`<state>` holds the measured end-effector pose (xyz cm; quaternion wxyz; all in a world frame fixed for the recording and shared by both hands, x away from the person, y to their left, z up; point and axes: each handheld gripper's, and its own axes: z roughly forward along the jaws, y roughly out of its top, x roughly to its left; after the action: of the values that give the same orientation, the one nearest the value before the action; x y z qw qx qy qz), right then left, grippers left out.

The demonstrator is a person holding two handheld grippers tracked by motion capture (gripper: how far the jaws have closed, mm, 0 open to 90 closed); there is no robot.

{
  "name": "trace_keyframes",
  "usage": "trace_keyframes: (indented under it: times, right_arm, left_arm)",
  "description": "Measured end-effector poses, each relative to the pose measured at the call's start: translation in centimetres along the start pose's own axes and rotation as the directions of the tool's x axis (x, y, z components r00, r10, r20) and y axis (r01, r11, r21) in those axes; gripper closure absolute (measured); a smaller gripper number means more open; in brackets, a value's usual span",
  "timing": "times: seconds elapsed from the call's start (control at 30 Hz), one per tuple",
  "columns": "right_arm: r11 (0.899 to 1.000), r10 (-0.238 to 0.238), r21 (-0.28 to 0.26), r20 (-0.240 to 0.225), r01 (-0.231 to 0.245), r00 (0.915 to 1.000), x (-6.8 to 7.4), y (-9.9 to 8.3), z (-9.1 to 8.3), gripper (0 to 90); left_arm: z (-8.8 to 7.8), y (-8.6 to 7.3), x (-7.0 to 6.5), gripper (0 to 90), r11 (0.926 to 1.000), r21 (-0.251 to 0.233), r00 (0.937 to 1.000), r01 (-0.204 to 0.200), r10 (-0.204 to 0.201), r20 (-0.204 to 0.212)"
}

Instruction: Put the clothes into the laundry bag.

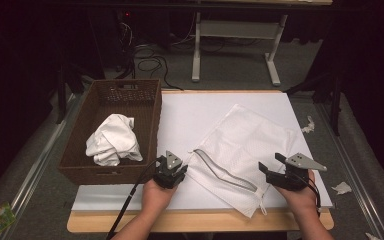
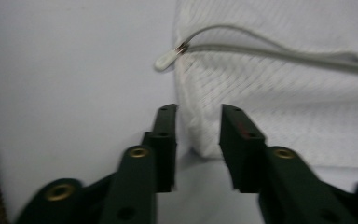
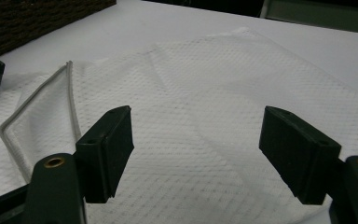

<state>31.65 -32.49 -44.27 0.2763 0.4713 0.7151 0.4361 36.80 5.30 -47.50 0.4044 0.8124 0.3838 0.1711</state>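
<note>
A white mesh laundry bag (image 1: 245,145) lies flat on the white table top (image 1: 195,110), with its grey zipper (image 1: 222,172) partly open along the near-left edge. My left gripper (image 1: 176,168) sits at the bag's near-left corner. In the left gripper view its jaws (image 2: 198,112) stand apart with the bag's corner (image 2: 200,135) lying between them, and the zipper pull (image 2: 167,59) lies just beyond. My right gripper (image 1: 271,163) hovers at the bag's near-right edge. Its jaws (image 3: 196,112) are wide open over the mesh (image 3: 205,88), holding nothing.
A brown woven basket (image 1: 155,125) stands at the table's left and holds a crumpled white cloth (image 1: 112,140). Its wall (image 3: 37,18) shows at the far left of the right gripper view. Paper scraps (image 1: 341,188) lie on the floor to the right.
</note>
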Motion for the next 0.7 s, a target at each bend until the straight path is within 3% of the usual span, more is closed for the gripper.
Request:
trace_keyframes:
  times: [0.03, 0.1, 0.17, 0.2, 0.33, 0.4, 0.5, 0.6, 0.7]
  right_arm:
    - [1.000, 0.005, -0.001, -0.004, -0.005, 1.0000, 0.1, 0.0, -0.1, 26.0]
    - [1.000, 0.007, -0.009, -0.007, -0.007, 0.9999, 0.1, 0.0, -0.1, 25.8]
    - [0.999, 0.031, -0.022, -0.008, -0.031, 0.9995, 0.2, -0.1, -0.1, 22.2]
    - [0.999, 0.031, -0.022, -0.008, -0.031, 0.9995, 0.2, -0.1, -0.1, 22.2]
    - [0.998, 0.054, -0.021, 0.012, -0.053, 0.9985, 0.2, 0.2, 0.0, 18.4]
    - [0.998, 0.064, -0.022, 0.017, -0.063, 0.9978, 0.4, 0.5, 0.2, 16.5]
    - [0.998, 0.055, 0.008, 0.015, -0.055, 0.9984, 0.8, 0.5, 0.5, 16.7]
    - [0.999, 0.043, 0.021, 0.017, -0.044, 0.9989, 1.0, 0.4, 0.6, 16.6]
    - [0.999, 0.029, 0.034, 0.020, -0.029, 0.9994, 1.0, 0.1, 0.6, 15.4]
  left_arm:
    - [-0.6, 0.1, -0.2, 55.3, 0.9990, -0.044, 0.9989, -0.009, 0.011, 0.046]
    - [-0.9, 0.1, -0.5, 50.8, 0.9973, -0.071, 0.9977, -0.022, 0.026, 0.062]
    - [-1.5, 0.5, -1.3, 38.0, 0.9933, -0.087, 0.9944, -0.076, 0.082, 0.066]
    - [-1.5, 0.5, -1.3, 33.6, 0.9933, -0.087, 0.9944, -0.076, 0.082, 0.066]
    - [-2.2, 0.7, -1.7, 28.2, 0.9881, -0.108, 0.9904, -0.109, 0.118, 0.073]
    - [-2.4, 0.9, -1.6, 21.3, 0.9892, -0.097, 0.9887, -0.110, 0.119, 0.092]
    - [-3.3, 1.3, -1.3, 19.2, 0.9918, -0.113, 0.9848, -0.060, 0.078, 0.155]
    - [-4.1, 1.7, -1.4, 15.3, 0.9898, -0.128, 0.9861, -0.063, 0.082, 0.145]
    - [-5.5, 2.5, -1.9, 10.7, 0.9816, -0.176, 0.9881, -0.074, 0.096, 0.120]
